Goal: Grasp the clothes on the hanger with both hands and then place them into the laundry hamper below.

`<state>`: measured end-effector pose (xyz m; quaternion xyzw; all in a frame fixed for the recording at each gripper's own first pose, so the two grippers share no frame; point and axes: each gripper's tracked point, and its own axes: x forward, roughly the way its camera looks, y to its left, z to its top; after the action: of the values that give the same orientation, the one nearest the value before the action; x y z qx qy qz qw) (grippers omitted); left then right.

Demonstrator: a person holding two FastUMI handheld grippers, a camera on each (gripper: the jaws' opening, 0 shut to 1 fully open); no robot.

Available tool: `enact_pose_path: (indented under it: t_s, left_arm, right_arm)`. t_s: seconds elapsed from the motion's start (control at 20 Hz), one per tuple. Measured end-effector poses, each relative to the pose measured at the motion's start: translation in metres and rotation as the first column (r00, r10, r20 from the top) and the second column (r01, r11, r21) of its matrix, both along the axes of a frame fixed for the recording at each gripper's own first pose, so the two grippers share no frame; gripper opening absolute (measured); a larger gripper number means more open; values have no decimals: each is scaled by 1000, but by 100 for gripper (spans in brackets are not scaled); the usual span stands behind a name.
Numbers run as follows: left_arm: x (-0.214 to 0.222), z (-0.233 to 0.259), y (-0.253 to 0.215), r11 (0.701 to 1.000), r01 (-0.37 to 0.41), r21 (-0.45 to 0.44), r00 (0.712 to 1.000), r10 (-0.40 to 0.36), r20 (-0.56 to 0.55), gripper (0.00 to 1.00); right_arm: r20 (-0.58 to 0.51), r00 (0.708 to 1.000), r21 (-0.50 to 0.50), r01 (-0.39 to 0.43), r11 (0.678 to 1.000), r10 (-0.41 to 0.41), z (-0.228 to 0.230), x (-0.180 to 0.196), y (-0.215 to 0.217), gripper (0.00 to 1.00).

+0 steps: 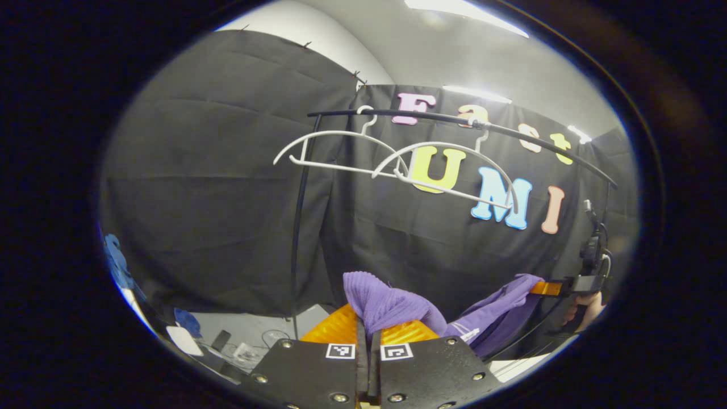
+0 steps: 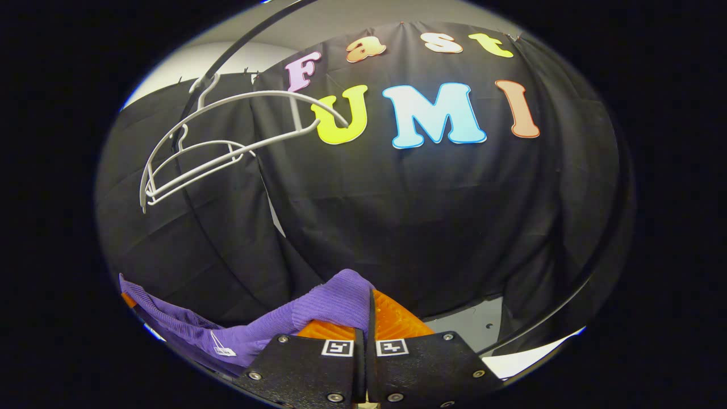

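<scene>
Purple garment point(image 1: 386, 304) pinched in left tongs point(image 1: 367, 329), stretched to right tongs point(image 2: 368, 318)

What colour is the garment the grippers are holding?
Purple, a ribbed knit garment; clearest in the left gripper view.

left tool point(image 1: 368, 325) pinching purple garment point(image 1: 392, 307), bare hangers point(image 1: 397, 162)

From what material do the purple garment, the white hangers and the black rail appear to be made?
Purple garment: soft knit fabric, matte, probably cotton or a blend; fine ribbing shows and it folds limply.
White hangers: thin rods with a smooth, even coat, likely plastic or coated wire.
Black rail: slim tube, faint sheen, probably painted metal.
</scene>
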<state>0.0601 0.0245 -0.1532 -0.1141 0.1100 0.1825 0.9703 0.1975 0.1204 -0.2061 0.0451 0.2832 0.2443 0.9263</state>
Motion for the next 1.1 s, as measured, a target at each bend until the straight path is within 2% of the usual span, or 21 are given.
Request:
enact_pose_path:
  t_s: [0.1, 0.15, 0.2, 0.25, 0.35, 0.4, 0.45, 0.5, 0.6, 0.65, 0.7, 0.75, 0.8, 0.95, 1.1]
  left_arm:
    - [-8, -14, 2, 1000, 24, -11, 999, -24, -27, 1]
    - [-13, -20, 5, 999, 38, -15, 998, -39, -45, 6]
    - [-16, -22, 7, 998, 54, -32, 997, -55, -48, 6]
    - [-21, -21, 7, 996, 69, -48, 996, -71, -45, 1]
    - [-36, -26, 7, 993, 102, -55, 992, -105, -63, 1]
    - [-42, -27, 6, 990, 129, -51, 988, -132, -76, 6]
    - [-48, -29, 4, 986, 163, -43, 982, -166, -87, 6]
    - [-52, -31, 3, 980, 198, -27, 975, -200, -96, 1]
    - [-59, -36, 5, 966, 257, -1, 962, -256, -95, 1]
    - [-60, -42, 7, 963, 271, -1, 958, -269, -102, 1]
    - [-64, -51, 8, 959, 283, -14, 954, -283, -104, 6]
    - [-64, -56, 8, 955, 294, -30, 950, -296, -101, 6]
    - [-64, -58, 10, 952, 303, -40, 947, -306, -97, 1]
    - [-63, -80, 13, 944, 325, -63, 937, -331, -114, 1]
    - [-58, -111, 15, 941, 327, -83, 924, -337, -181, 1]
  right_arm:
    - [-3, 1000, -29, 2, 1000, -2, -7, -23, 1, 0]
    - [-19, 1000, -52, 8, 999, -9, -16, -37, 3, 0]
    - [-39, 999, -77, 12, 997, -15, -25, -53, 6, 0]
    - [-62, 998, -93, 12, 996, -18, -33, -70, 12, 0]
    - [-104, 994, -122, 4, 993, -17, -43, -106, 30, 0]
    - [-118, 993, -123, 1, 992, -15, -44, -124, 38, 0]
    - [-128, 992, -116, 6, 993, -21, -45, -139, 46, 0]
    - [-136, 990, -105, 20, 994, -35, -46, -147, 52, 0]
    - [-151, 986, -83, 60, 995, -72, -43, -169, 65, 0]
    - [-154, 983, -66, 86, 994, -95, -40, -178, 66, 0]
    - [-154, 981, -59, 111, 992, -119, -36, -188, 65, 0]
    - [-149, 978, -58, 138, 989, -145, -33, -197, 58, 0]
    - [-148, 973, -52, 170, 984, -176, -33, -206, 51, 0]
    - [-187, 950, -36, 250, 968, -252, -46, -223, 27, 0]
    - [-243, 915, -71, 315, 947, -322, -75, -227, 7, 0]
